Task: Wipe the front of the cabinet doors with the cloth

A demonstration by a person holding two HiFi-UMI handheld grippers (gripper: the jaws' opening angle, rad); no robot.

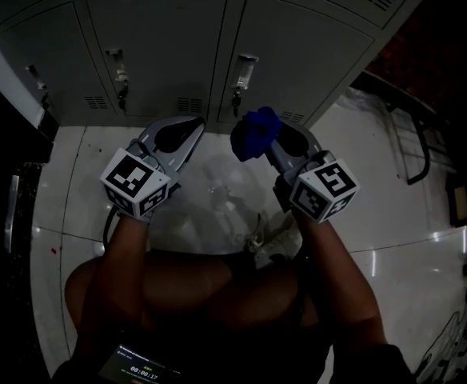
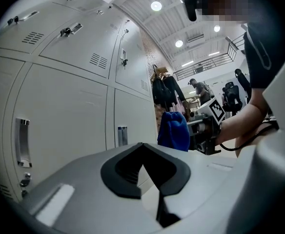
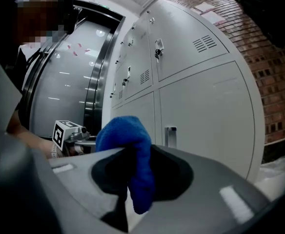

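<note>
The right claw (image 3: 129, 182) is clamped on a bunched blue cloth (image 3: 125, 135), which bulges past the jaw tips toward the lockers. The left claw (image 2: 150, 177) has its jaws together on nothing and sits beside the right one, apart from it. The grey metal cabinet doors (image 1: 157, 46) stand straight ahead of both claws, beyond a strip of glossy floor (image 1: 217, 202). The cloth does not touch them. The right claw probably has to advance until the cloth meets the door facing it.
</note>
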